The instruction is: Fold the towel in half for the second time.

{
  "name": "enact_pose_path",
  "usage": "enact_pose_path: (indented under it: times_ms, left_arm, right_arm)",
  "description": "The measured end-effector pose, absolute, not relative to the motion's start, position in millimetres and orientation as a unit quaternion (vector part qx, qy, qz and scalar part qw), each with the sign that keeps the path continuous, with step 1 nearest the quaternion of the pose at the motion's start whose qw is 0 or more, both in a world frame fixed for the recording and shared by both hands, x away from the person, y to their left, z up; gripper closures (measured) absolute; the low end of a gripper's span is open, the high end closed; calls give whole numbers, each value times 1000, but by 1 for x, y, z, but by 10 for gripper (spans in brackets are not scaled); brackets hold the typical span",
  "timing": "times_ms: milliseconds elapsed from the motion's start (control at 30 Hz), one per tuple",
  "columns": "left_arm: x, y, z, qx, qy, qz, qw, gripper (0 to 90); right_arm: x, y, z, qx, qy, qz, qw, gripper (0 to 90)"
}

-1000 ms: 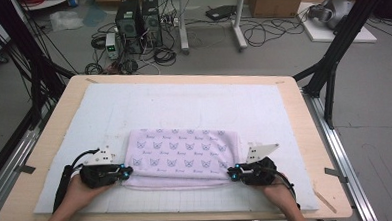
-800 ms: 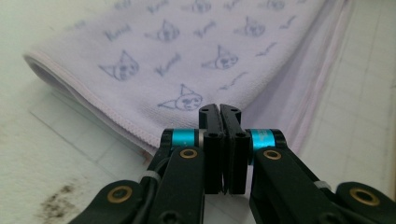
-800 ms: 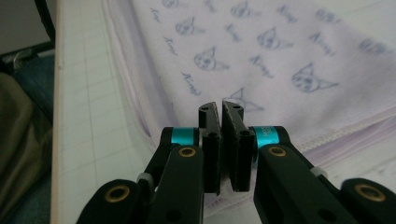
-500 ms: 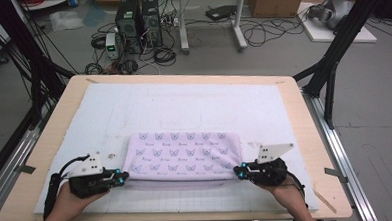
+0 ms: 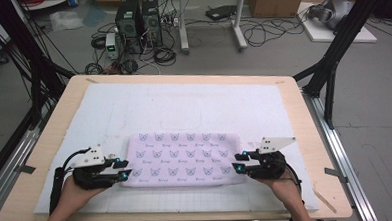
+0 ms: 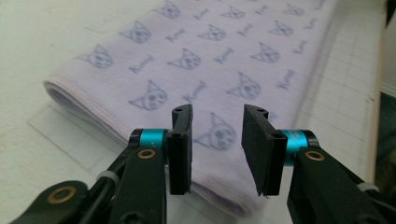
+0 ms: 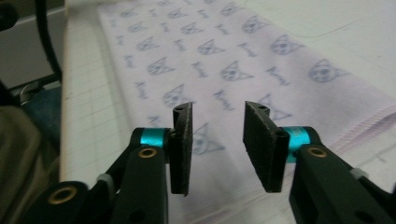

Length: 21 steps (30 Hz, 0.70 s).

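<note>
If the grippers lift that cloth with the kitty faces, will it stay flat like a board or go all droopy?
Probably droopy. The cloth is thin, folded fabric with soft rounded edges in the left gripper view, so it would likely sag between the left gripper and right gripper. It looks light, and the layers might slide apart.
</note>
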<state>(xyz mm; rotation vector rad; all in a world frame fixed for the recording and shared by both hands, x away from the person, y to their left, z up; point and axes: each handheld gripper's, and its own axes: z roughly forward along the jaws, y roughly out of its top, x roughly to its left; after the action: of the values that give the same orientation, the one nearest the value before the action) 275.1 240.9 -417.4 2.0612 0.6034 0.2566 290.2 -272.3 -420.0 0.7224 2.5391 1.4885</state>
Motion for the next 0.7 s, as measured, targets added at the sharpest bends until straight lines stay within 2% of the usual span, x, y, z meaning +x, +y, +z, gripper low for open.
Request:
enact_pose_path:
  times_ms: [167,267,567,700]
  left_arm:
    - [295,237,-419,835,265,116,468,581]
    - [308,235,-417,833,274,122,466,565]
    - [348,230,-412,815,322,156,456,510]
    - [360,231,-420,812,332,153,455,489]
  right_arm:
    - [303,-271,-419,257,836,479,68,549]
    - [314,-268,-417,273,834,473,82,474]
    - [356,-264,-405,284,835,463,91,416]
    - [375,-264,-408,295,833,459,89,389]
